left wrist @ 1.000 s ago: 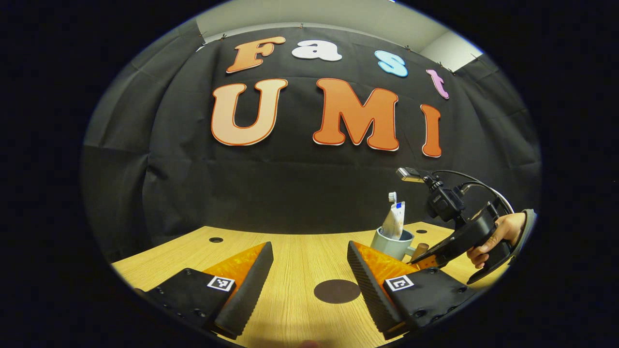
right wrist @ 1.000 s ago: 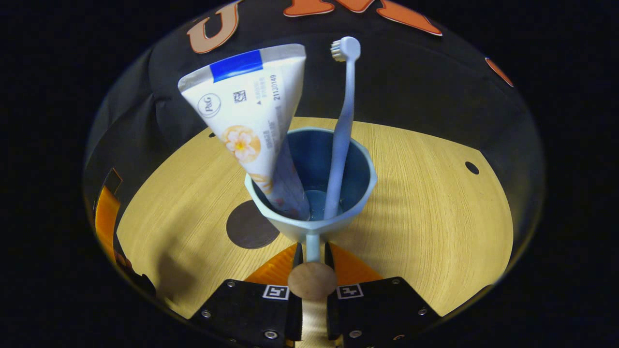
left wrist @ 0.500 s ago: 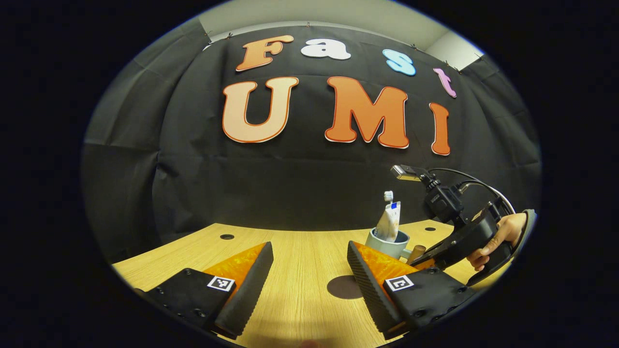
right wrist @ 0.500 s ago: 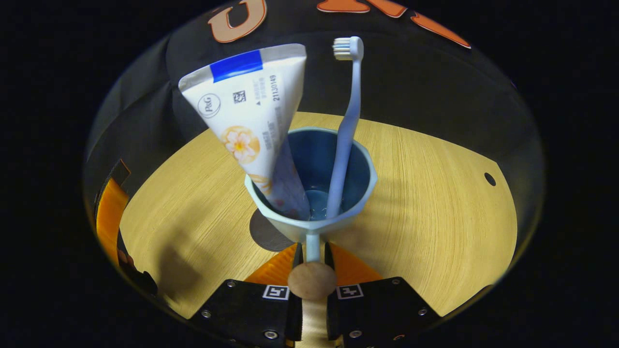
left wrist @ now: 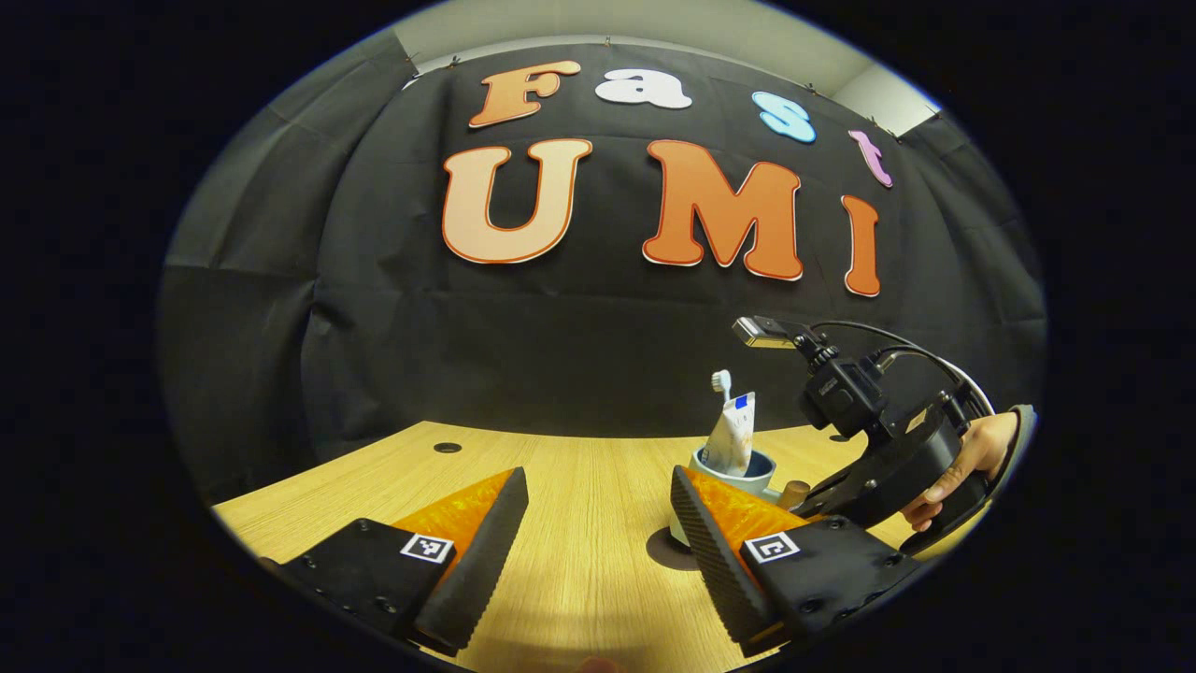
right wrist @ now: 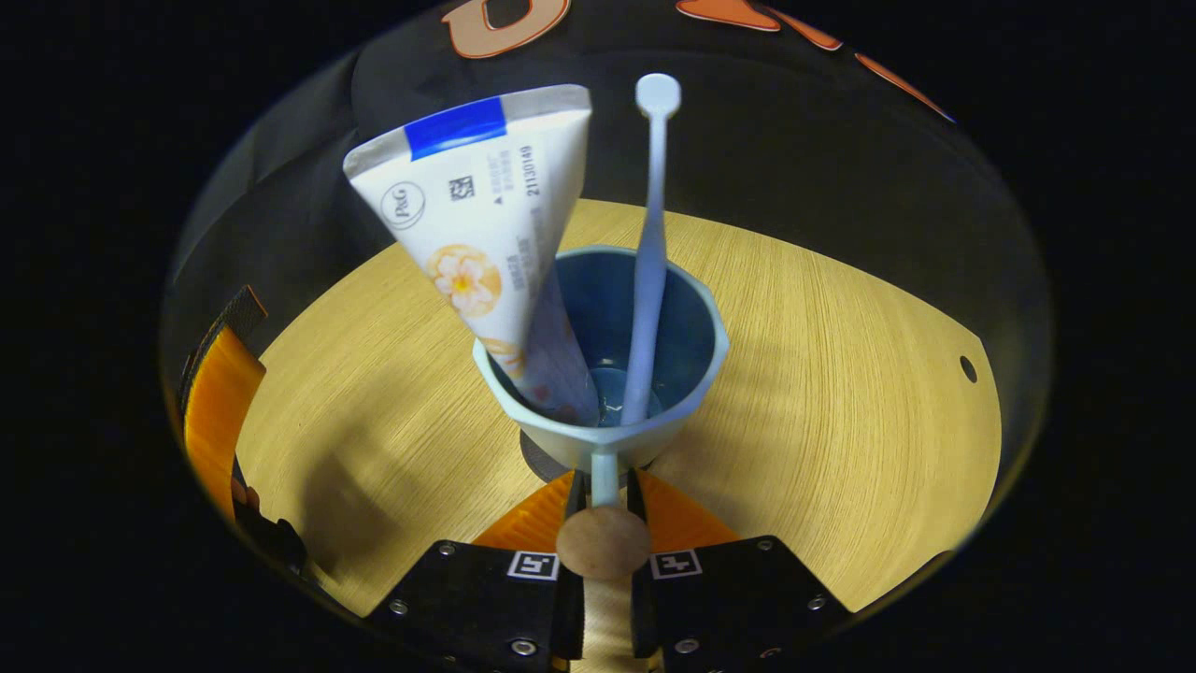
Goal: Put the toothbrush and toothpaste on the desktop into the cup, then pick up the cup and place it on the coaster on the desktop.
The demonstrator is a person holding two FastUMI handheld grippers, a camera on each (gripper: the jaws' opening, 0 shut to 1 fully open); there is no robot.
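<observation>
Up close in the right gripper view, the right gripper (right wrist: 604, 486) is clamped on the cup (right wrist: 603, 360) handle; toothpaste (right wrist: 486, 234) and toothbrush (right wrist: 647, 252) stand inside, hiding most of the coaster (right wrist: 540, 458) beneath. From the left gripper view, the left gripper (left wrist: 598, 523) gapes, its finger (left wrist: 719, 542) hiding part of the cup; a hand (left wrist: 953, 467) shows on the table (left wrist: 579, 486).

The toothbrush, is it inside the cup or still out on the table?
Inside. The toothbrush stands in the blue cup, head up, beside the toothpaste.
</observation>
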